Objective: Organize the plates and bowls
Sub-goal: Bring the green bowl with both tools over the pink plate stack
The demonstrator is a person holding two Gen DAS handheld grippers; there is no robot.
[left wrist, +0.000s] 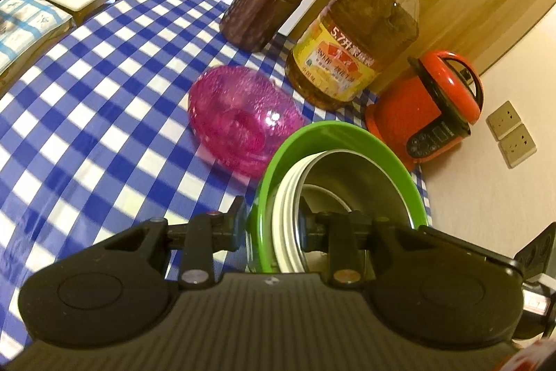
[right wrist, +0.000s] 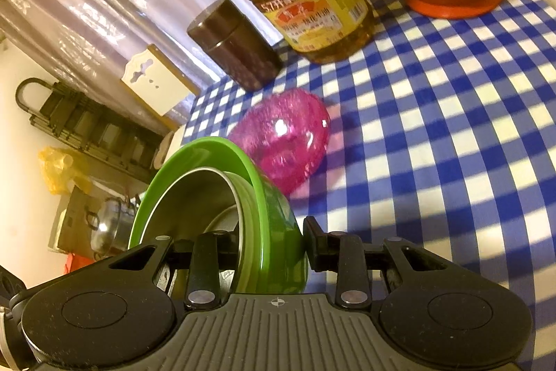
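Left wrist view: left gripper (left wrist: 272, 225) is clamped on one side of the green bowl (left wrist: 347, 134)'s rim. Right wrist view: right gripper (right wrist: 271, 240) pinches the opposite side. A steel bowl (left wrist: 351, 183) and a white dish (left wrist: 285, 218) nest inside, so stacking looks largely done. The stack hangs tilted above the checked tablecloth (left wrist: 87, 86). Pink bowl (left wrist: 239, 120) sits alone mid-table, near the oil bottle (left wrist: 361, 37), dark canister (left wrist: 267, 2) and red cooker (left wrist: 431, 106) along the far edge. Likely left: join the pink bowl with the stack.

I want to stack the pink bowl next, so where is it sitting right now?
The pink bowl lies on the checked tablecloth, just beyond the green bowl that both grippers hold, in front of the oil bottle and brown canister.
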